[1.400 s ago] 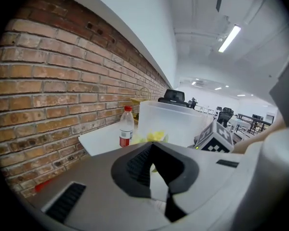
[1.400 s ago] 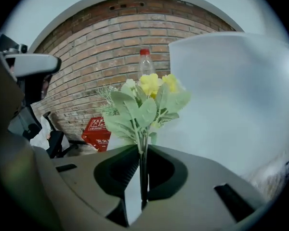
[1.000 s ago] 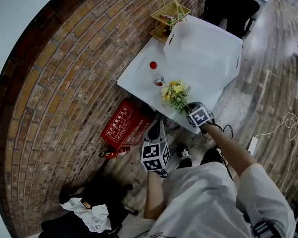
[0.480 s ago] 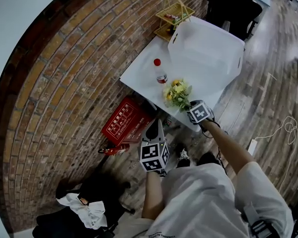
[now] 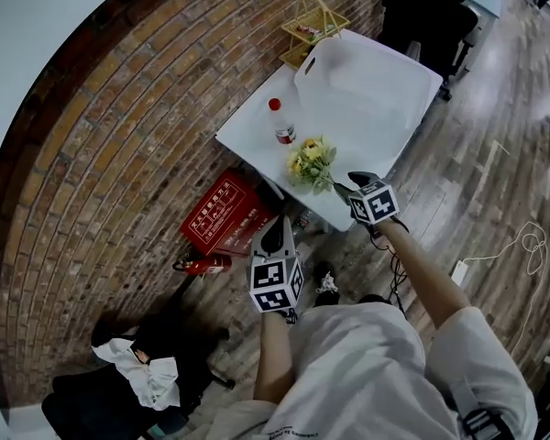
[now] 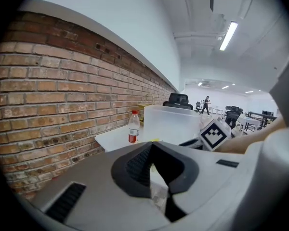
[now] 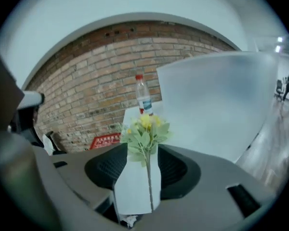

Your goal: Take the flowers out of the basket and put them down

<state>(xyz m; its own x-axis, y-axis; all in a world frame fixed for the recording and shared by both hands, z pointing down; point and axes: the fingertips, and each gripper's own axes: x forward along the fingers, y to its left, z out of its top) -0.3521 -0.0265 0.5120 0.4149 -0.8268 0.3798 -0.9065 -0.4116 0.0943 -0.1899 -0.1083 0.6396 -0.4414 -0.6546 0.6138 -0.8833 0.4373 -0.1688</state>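
A small bunch of yellow flowers [image 5: 310, 161] with green leaves lies on the white table [image 5: 247, 131] near its front edge, in front of the translucent white basket [image 5: 367, 81]. My right gripper [image 5: 346, 183] hangs just off the table edge behind the stem. Its jaws have just been opening and now stand wide. In the right gripper view the flowers [image 7: 145, 129] show between the jaws of the right gripper [image 7: 143, 167], and the pads do not press the stem. My left gripper [image 5: 279, 225] hangs below the table over the floor. In the left gripper view the left gripper [image 6: 151, 148] is shut and holds nothing.
A red-capped bottle [image 5: 281, 128] stands on the table left of the flowers. A yellow wire rack [image 5: 312, 24] sits at the far end by the brick wall. A red box [image 5: 222, 214] and a fire extinguisher [image 5: 202, 265] lie on the floor. A black chair [image 5: 431, 7] stands beyond the table.
The right gripper's jaws have opened and it has drawn up and back from the flowers, which stay lying on the table. The left gripper has shifted a little.
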